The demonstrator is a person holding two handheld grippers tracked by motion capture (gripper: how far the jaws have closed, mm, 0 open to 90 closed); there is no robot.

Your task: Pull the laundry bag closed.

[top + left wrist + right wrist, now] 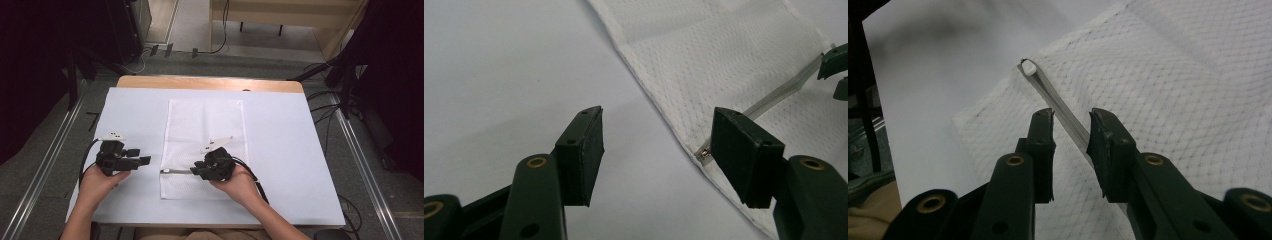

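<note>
While both jaws stand spread, a mesh bag lies on the white table, seemingly unpinched.

The left gripper holds its two black jaws wide apart above the white table cover, with nothing between them. A white mesh bag lies flat ahead, and its stitched corner edge runs slantwise down toward the right-hand jaw. Just beside that jaw's pad sits the small metal end of the bag's zipper; the pale zipper strip runs from it up to the right. There, at the frame's edge, the dark jaw tips of the right gripper stand around the strip.
</note>
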